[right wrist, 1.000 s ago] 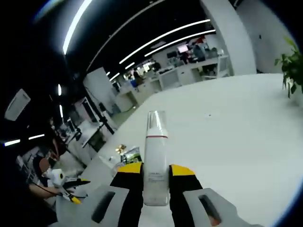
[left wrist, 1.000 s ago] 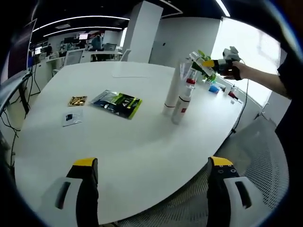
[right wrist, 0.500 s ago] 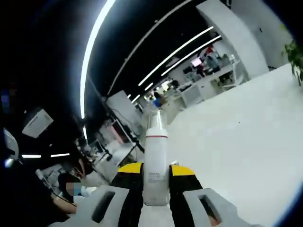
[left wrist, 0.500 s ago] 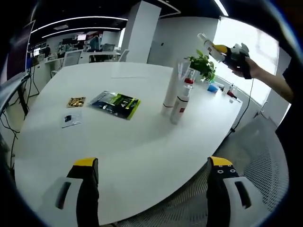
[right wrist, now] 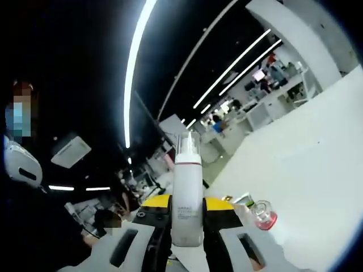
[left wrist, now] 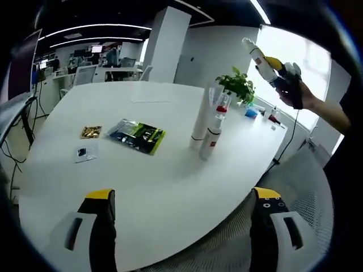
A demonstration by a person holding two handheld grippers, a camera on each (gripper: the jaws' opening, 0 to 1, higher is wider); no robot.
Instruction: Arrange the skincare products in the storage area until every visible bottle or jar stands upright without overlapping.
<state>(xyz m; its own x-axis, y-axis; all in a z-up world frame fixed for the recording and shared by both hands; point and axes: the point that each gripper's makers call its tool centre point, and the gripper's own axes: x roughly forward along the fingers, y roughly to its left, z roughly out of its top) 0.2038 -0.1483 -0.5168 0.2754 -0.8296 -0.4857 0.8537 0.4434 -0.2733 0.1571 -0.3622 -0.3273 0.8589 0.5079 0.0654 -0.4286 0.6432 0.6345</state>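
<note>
On the white table (left wrist: 142, 181) a tall white tube (left wrist: 199, 118) stands upright, with a shorter white bottle (left wrist: 210, 136) with red markings close beside it and a clear-capped, red-collared bottle (left wrist: 221, 101) just behind. My left gripper (left wrist: 184, 195) hangs open over the table's near edge, holding nothing. High at the right, my right gripper (left wrist: 279, 69) is shut on a white pump bottle (left wrist: 253, 50), tilted in the air well above the table. In the right gripper view that bottle (right wrist: 187, 198), clear-capped with a red ring, stands between the jaws of my right gripper (right wrist: 187, 203).
A green-black packet (left wrist: 137, 133), a gold packet (left wrist: 91, 132) and a small white card (left wrist: 85, 152) lie left of the bottles. A potted plant (left wrist: 238, 85) and small items (left wrist: 251, 112) sit at the far edge. A mesh chair (left wrist: 300, 187) is at the right. A clear red-collared cap (right wrist: 262, 215) shows below.
My right gripper has lifted the white pump bottle higher and tilted it, so its view swung up toward the ceiling. My left gripper has hardly moved.
</note>
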